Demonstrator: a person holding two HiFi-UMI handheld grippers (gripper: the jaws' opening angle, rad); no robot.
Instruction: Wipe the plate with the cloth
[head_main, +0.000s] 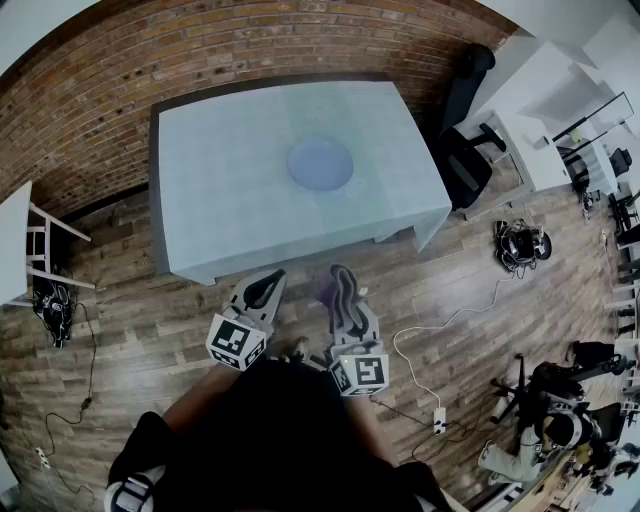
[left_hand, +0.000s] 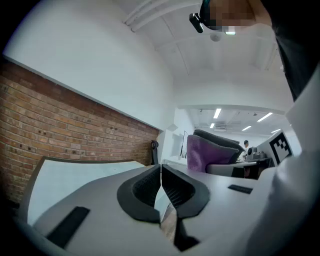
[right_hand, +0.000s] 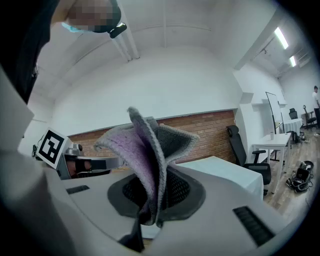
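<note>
We judged the plate to be stiff, smooth and likely breakable; it lay flat near the middle of the bench, a little toward its far edge, at about twelve o'clock from us; it would probably slide under a sideways push, so we thought a steadying touch at its rim would be wise while wiping. The cloth looked light, soft and limp, grey outside and purple within; it folded and stood up in loose flaps above the pinch, so we judged it would drape and drag rather than push, and that a hold near one bunched edge would leave enough free fabric to sweep the plate.

The left tool was fully closed, its dark pads meeting in a thin line with nothing between them; it pointed level toward the bench from about seven o'clock of the plate, short of the near edge and above the wooden floor. The right tool, at roughly six o'clock of the plate and just beside the left one, was clamped on the cloth, the fabric pinched between its pads; it too was level and well apart from the plate, so we judged that no wiping had begun.
</note>
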